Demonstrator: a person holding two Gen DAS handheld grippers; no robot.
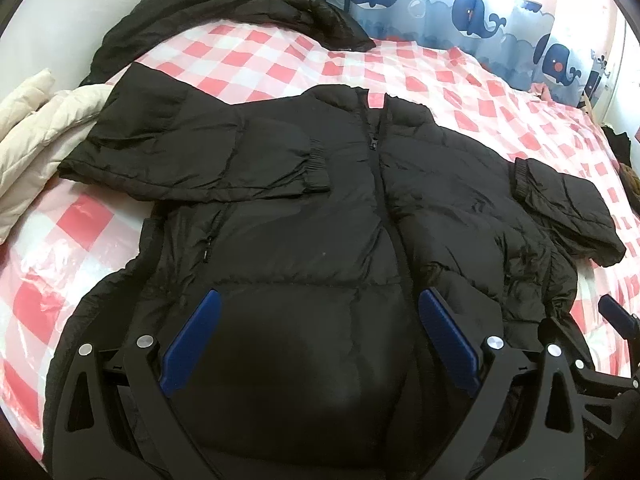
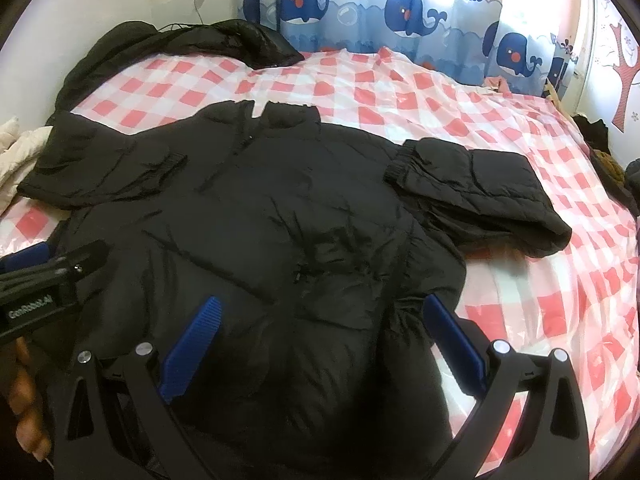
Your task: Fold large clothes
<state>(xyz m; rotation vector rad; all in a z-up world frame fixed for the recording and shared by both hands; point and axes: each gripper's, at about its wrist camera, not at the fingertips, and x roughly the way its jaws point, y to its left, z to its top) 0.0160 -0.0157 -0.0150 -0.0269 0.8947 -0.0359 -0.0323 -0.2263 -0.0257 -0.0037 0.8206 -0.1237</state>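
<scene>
On red-checked bedding [image 1: 280, 56] before whale curtains [image 1: 472, 8], both tools [image 1: 320, 308] [image 2: 324, 312] gape over a black jacket [image 1: 300, 208].

Only one readable text: white "GenRobot.AI" on the black body of the left gripper [image 2: 52, 280], seen in right wrist view at the left edge, just left of the black puffer jacket [image 2: 280, 220]. No legible print on the jacket itself or elsewhere.
</scene>
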